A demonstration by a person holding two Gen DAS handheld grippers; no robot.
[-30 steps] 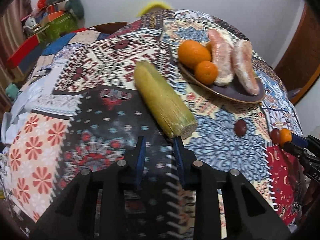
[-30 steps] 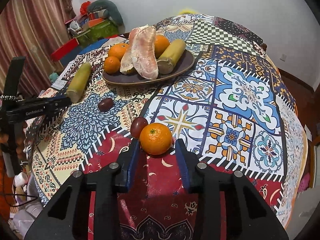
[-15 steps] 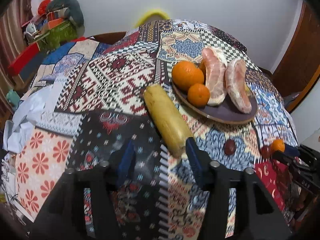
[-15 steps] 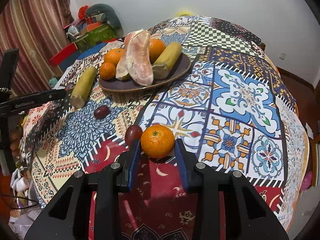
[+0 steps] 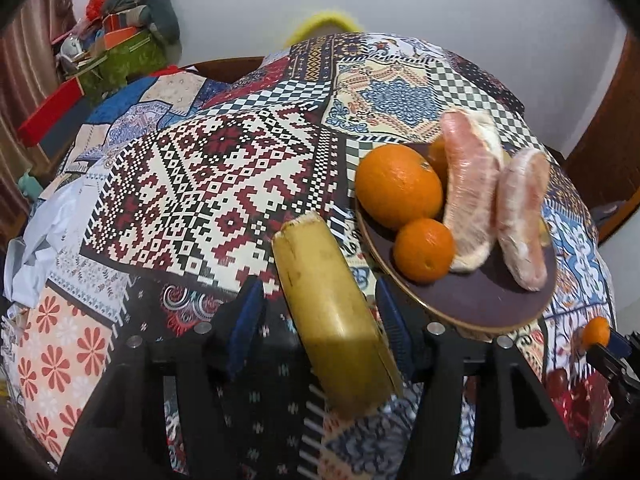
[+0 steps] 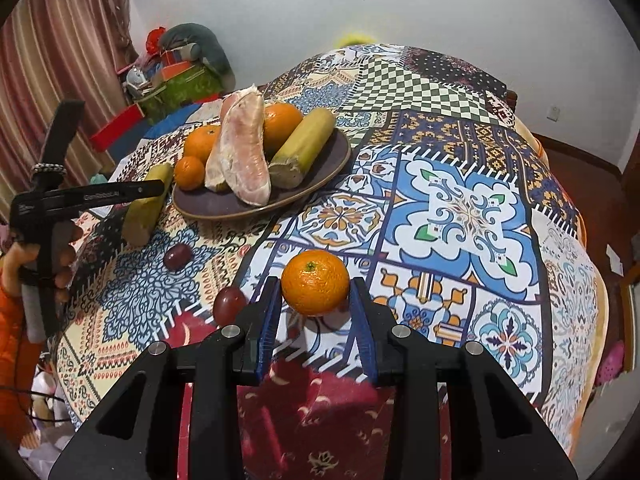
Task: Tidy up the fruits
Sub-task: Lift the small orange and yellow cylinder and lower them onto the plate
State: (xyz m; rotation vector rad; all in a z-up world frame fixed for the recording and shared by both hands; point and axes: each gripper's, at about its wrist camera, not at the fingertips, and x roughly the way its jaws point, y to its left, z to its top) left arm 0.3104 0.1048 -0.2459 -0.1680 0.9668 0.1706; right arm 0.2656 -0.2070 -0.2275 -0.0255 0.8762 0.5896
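A yellow-green sugarcane piece (image 5: 332,320) lies on the patterned cloth between the wide-open fingers of my left gripper (image 5: 320,320), which straddles it without clamping; it also shows in the right wrist view (image 6: 146,208). My right gripper (image 6: 316,312) is shut on a small orange (image 6: 315,282) and holds it above the cloth. A dark plate (image 6: 320,164) holds two oranges, pomelo segments (image 6: 244,152) and another cane piece (image 6: 304,146). In the left wrist view the plate (image 5: 480,304) is just right of my left gripper.
Two dark red grapes (image 6: 178,257) (image 6: 229,303) lie on the cloth left of my right gripper. The left hand-held gripper (image 6: 52,216) shows at the left edge. Boxes and clutter (image 6: 176,76) stand beyond the table's far left.
My left gripper opened wider and moved forward so its fingers now straddle the cane piece. My right gripper closed on the small orange and lifted it off the cloth.
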